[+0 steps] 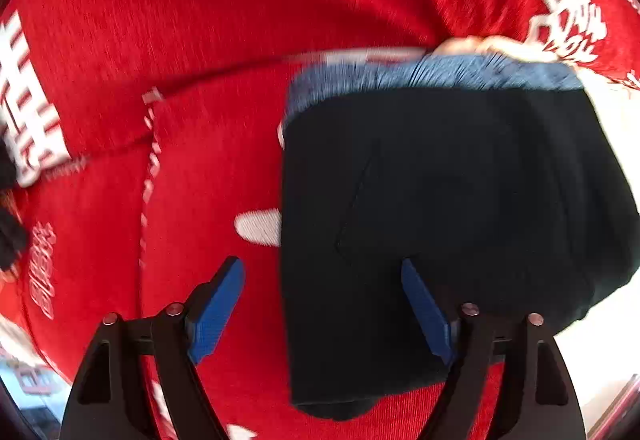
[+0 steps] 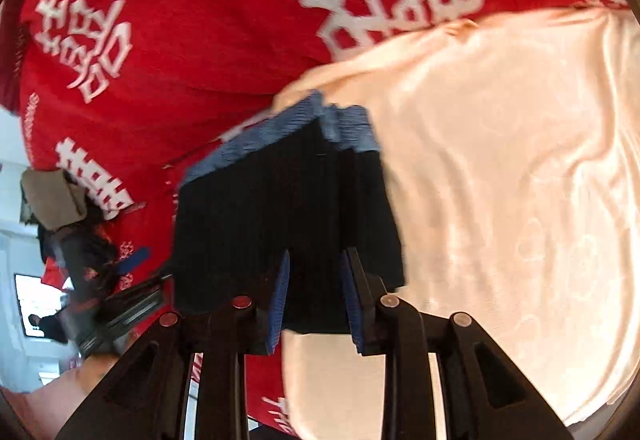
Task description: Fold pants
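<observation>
The black pants [image 1: 440,200] lie folded into a block on the red blanket, with the blue ribbed waistband [image 1: 400,76] at the far end. My left gripper [image 1: 320,262] hangs open above them; the block's left edge runs between its blue fingers, and the right finger is over the cloth. In the right wrist view the pants [image 2: 280,208] reach down to my right gripper [image 2: 318,252]. Its jaws stand a little apart, with the near edge of the cloth lying flat and unpinched between the pads. The left gripper [image 2: 120,280] also shows at the left of that view.
A red blanket [image 1: 160,20] with white characters covers the surface [image 2: 180,0]. A pale peach sheet [image 2: 500,160] lies to the right, partly under the pants. Beyond the blanket's left edge are a brown bundle [image 2: 52,196] and a bright room.
</observation>
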Demonstrator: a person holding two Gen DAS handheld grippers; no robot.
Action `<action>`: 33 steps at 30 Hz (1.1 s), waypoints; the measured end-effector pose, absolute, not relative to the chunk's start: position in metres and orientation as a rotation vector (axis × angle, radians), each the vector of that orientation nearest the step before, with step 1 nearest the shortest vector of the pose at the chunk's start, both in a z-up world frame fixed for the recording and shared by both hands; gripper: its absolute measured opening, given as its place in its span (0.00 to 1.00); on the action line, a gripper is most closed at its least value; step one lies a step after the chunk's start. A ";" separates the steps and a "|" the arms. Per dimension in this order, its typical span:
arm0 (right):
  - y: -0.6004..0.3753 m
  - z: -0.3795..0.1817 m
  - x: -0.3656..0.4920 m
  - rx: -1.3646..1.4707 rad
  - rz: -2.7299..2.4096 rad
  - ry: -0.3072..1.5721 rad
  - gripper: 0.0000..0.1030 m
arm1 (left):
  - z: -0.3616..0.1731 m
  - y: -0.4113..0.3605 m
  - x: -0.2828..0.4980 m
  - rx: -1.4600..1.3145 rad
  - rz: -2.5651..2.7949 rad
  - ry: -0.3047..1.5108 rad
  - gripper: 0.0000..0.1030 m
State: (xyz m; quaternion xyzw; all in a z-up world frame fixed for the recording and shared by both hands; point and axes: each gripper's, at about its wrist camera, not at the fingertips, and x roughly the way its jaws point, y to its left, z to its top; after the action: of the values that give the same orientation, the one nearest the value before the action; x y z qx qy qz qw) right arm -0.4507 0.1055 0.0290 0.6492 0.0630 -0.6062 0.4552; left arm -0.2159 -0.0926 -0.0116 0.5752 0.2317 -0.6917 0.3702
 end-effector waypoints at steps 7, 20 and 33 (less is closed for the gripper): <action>0.055 -0.013 -0.416 1.610 -1.489 0.507 0.28 | 0.012 -0.113 -0.210 1.375 -1.791 0.620 0.93; 0.005 -0.026 -0.438 1.505 -1.563 0.567 0.29 | -0.020 -0.160 -0.232 1.402 -1.697 0.733 1.00; 0.050 -0.003 -0.427 1.601 -1.572 0.490 0.63 | -0.012 -0.135 -0.235 1.506 -1.719 0.716 1.00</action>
State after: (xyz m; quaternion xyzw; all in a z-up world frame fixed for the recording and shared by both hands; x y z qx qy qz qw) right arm -0.4270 0.0503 -0.0029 0.6359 0.1947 -0.6244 0.4098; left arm -0.2346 -0.1352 -0.0120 0.5854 0.2782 -0.6683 0.3650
